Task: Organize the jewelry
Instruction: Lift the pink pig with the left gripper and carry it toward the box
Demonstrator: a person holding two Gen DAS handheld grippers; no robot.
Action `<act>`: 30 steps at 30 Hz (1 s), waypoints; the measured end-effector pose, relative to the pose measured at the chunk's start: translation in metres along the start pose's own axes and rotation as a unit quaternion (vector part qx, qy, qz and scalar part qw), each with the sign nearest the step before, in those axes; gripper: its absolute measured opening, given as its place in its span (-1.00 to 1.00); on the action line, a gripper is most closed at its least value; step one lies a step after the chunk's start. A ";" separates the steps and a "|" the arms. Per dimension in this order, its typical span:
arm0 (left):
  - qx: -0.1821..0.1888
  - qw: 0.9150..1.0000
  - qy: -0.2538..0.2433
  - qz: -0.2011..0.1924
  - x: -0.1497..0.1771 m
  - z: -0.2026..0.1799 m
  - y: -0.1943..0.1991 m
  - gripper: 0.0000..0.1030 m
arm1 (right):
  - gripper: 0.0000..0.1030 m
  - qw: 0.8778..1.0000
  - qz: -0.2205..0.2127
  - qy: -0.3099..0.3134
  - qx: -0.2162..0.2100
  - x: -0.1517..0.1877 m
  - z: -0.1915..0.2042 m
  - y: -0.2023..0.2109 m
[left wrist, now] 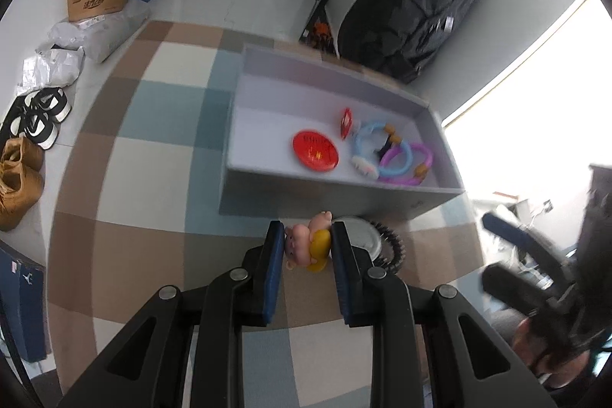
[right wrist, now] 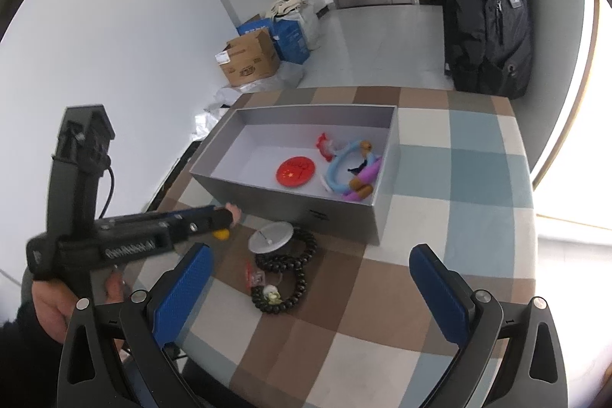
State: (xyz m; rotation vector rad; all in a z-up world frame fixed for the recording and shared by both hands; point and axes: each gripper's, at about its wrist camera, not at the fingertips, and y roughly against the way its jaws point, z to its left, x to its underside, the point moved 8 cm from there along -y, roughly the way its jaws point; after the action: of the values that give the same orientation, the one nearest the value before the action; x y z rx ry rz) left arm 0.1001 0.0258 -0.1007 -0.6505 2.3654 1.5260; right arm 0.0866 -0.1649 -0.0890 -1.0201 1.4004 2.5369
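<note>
My left gripper [left wrist: 308, 241] is shut on a pink pig charm with a yellow part [left wrist: 306, 245], held just above the checked tablecloth in front of the grey box [left wrist: 336, 195]. In the right wrist view the left gripper [right wrist: 225, 218] holds the charm [right wrist: 233, 213] at the box's front left corner. The box [right wrist: 267, 195] holds a red round badge [right wrist: 295, 171], a red clip [right wrist: 324, 144], and blue and purple rings [right wrist: 354, 174]. My right gripper [right wrist: 310, 289] is open and empty above a black bead bracelet [right wrist: 290, 274].
A silver round disc [right wrist: 271, 236] lies on the bracelet beside the box, with a small red packet [right wrist: 255, 277] near it. A black backpack [right wrist: 485, 6] stands beyond the table. Cardboard boxes [right wrist: 250, 62] and shoes [left wrist: 38, 117] are on the floor at left.
</note>
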 end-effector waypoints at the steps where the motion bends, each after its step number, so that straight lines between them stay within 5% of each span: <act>1: 0.004 1.000 0.004 -0.007 -0.003 0.000 0.006 -0.62 | 1.00 1.000 0.000 0.003 -0.002 0.000 0.002 0.000; 4: 0.014 0.999 0.010 -0.028 -0.011 -0.003 0.020 -0.62 | 0.99 1.000 0.004 0.015 -0.010 0.001 0.012 -0.004; 12: 0.022 0.997 0.042 -0.065 -0.030 0.008 0.045 -0.62 | 0.60 0.998 0.049 0.041 -0.023 0.008 0.041 -0.037; 30: 0.048 0.994 0.075 -0.071 -0.036 0.032 0.059 -0.62 | 0.39 0.988 0.088 0.097 0.078 0.012 0.054 -0.094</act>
State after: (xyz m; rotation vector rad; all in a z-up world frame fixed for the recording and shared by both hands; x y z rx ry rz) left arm 0.1006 0.0839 -0.0513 -0.9175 2.4237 1.3397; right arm 0.0830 -0.0714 -0.1446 -1.1916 1.7844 2.4472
